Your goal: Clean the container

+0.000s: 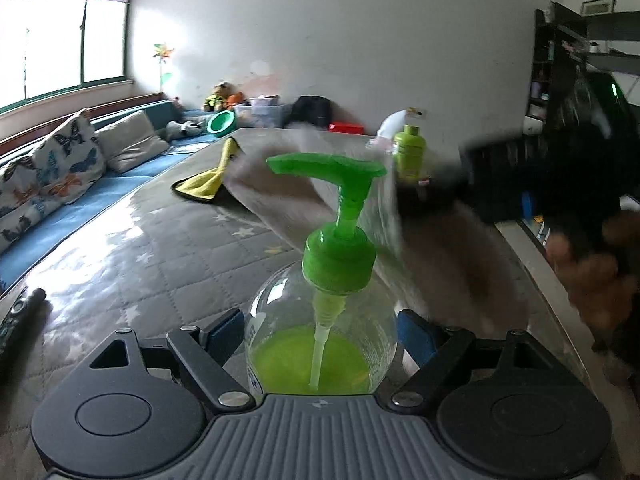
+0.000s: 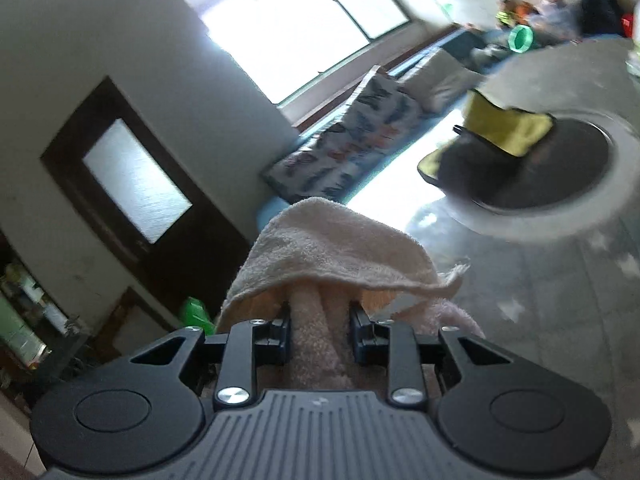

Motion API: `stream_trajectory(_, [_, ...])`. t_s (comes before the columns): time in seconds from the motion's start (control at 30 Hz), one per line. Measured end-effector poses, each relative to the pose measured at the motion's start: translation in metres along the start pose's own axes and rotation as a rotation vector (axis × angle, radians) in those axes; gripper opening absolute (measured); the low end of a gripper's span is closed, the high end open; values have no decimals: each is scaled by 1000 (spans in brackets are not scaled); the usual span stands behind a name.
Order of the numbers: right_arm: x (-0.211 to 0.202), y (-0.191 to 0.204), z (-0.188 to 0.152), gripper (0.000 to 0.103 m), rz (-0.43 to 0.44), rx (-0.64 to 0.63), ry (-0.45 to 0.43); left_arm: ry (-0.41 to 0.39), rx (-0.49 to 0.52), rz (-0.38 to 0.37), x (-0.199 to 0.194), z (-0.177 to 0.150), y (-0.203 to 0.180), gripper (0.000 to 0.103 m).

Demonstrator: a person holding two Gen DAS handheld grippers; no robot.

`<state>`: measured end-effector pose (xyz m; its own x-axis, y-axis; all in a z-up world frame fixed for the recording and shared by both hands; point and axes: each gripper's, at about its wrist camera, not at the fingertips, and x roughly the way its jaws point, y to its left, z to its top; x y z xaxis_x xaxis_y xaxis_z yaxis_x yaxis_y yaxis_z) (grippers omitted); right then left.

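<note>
Clamping the pump bottle (image 1: 320,320) of green soap, the left gripper (image 1: 320,332) keeps it upright over the counter (image 1: 140,248); the right gripper (image 2: 320,328) pinches a pale towel (image 2: 332,240), ready for the blurred clear container (image 1: 320,184) just behind.

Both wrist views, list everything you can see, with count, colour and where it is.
Pump bottle: one, clear with green liquid and green pump, held in the left gripper.
Towel: one, pale pink, clamped in the right gripper.
Clear container: one, transparent and blurred, over the table behind the pump.
Yellow cloth: one, yellow with dark edge, on the table by the container.
Green bottle: one, lime, far end of the table.
Table: one, grey quilted cover with stars.
Cushions: two, butterfly print and plain beige, on the blue bench.
Left gripper: black, shut on the bottle.
Right gripper: black, shut on the towel.
</note>
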<state>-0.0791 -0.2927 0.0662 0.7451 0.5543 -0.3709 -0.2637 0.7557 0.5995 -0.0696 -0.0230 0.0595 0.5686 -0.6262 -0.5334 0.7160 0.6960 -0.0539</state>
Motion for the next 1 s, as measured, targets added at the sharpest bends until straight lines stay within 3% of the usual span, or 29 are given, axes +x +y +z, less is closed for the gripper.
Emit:
stream_trajectory(0.1, [17,3,6,27,-5,-38,29,-3,13,-11,5,0,0,86])
stream_trajectory(0.23, [40,-15,6,27,-28,22,56,0,-41,-39,7,-1,12,86])
stream_trajectory(0.4, [57,-36,-5,28,-78,76,94,-6,-38,-32,7,-3,11,86])
stream_trajectory(0.6, [63,-45,-24,28,-145,55,142,2,-102,33,2,-4,5,86])
stream_trajectory(0.83, [52,-33,-42,28,-187,-6,139,16,-229,114,-13,-6,-1,86])
stream_trajectory(1.0, [42,-25,-51,28,-184,-11,133,9,-239,148,-18,-2,-3,85])
